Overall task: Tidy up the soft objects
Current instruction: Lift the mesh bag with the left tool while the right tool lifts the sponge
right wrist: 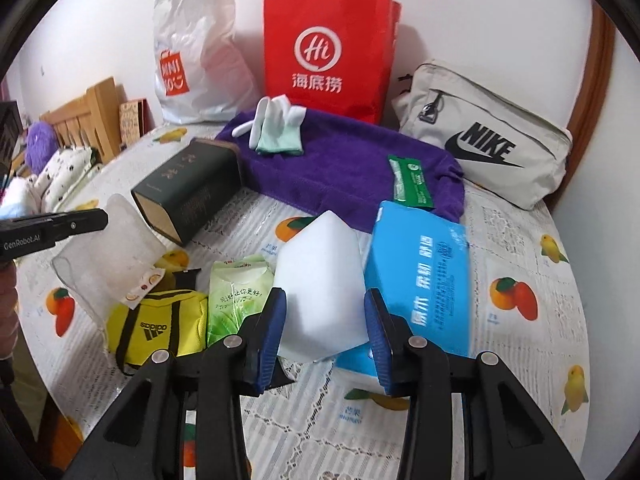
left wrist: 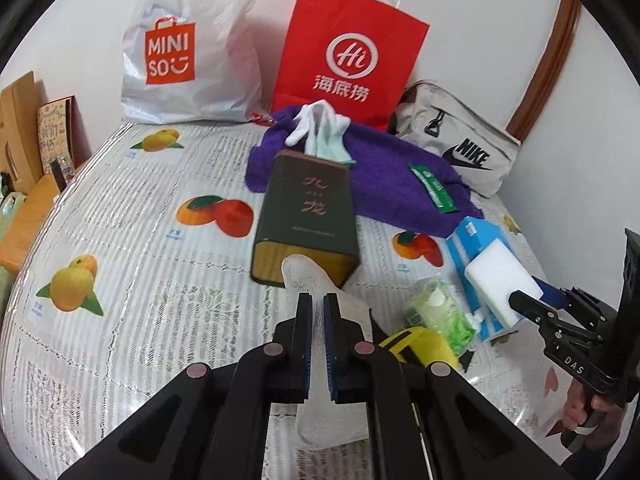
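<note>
At left we see the left gripper (right wrist: 105,216) clamped on a thin, translucent white cloth (right wrist: 108,256) hanging over the fruit-print table (right wrist: 520,360); at right, the right gripper (right wrist: 326,334) grips a smooth white sponge block (right wrist: 320,300) beside a blue tissue pack (right wrist: 420,280)

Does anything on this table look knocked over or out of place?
Yes. The dark green box lies tipped on its side against the purple towel. White and mint gloves sit in a loose heap on that towel.
</note>
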### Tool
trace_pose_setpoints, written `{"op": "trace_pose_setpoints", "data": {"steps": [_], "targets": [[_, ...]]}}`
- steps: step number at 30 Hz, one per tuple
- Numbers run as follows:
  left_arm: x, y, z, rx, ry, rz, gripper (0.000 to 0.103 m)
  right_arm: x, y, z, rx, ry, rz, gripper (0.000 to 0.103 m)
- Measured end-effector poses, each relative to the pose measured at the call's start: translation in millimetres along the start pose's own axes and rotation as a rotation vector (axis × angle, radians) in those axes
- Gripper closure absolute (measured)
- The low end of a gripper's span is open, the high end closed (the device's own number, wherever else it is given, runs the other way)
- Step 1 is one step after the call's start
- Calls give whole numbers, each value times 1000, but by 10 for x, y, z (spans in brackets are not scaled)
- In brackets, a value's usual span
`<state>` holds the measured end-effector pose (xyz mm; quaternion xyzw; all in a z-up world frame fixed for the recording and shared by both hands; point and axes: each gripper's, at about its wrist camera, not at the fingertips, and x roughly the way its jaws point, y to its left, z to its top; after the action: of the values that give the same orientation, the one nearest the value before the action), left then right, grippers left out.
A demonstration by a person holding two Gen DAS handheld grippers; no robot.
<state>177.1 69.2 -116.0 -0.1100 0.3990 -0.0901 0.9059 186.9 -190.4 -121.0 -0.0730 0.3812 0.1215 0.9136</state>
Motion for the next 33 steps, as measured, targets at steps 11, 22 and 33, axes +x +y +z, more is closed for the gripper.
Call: {"op": "trace_pose_setpoints", "data": {"steps": [11,22,33], "targets": [[-216,-162,192,26,-36,-42,97,-287,-195,72,70,-34,4,63],[-236,-235,392,17,-48,-52,97,-297,-359,181,94,-35,4,63],[25,-248,407,48,12,16,97,-222,-431,289,97,-37,12,63]]}}
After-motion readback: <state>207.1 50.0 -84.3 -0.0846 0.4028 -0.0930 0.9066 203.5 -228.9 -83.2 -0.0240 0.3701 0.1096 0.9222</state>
